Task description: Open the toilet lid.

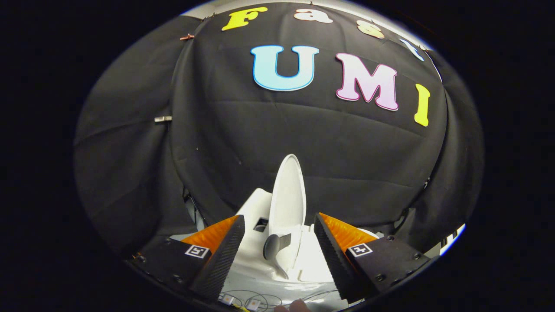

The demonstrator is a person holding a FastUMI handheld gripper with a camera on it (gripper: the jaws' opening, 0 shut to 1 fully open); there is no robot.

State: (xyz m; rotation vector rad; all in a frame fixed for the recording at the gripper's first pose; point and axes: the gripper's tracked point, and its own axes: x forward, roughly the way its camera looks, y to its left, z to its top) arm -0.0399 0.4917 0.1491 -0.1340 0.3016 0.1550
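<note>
My gripper (pixel 277 249) has its fingers spread wide, touching nothing. Between and just beyond them the toilet lid (pixel 287 195) stands raised, nearly upright against the black cloth wall (pixel 347 151). A grey handle (pixel 274 245) juts from its lower part. My fingers hide much of the white toilet (pixel 256 260); thin wires (pixel 256 299) below are hard to make out.

Ridged wedge fingers (pixel 225 255), square tags
</note>
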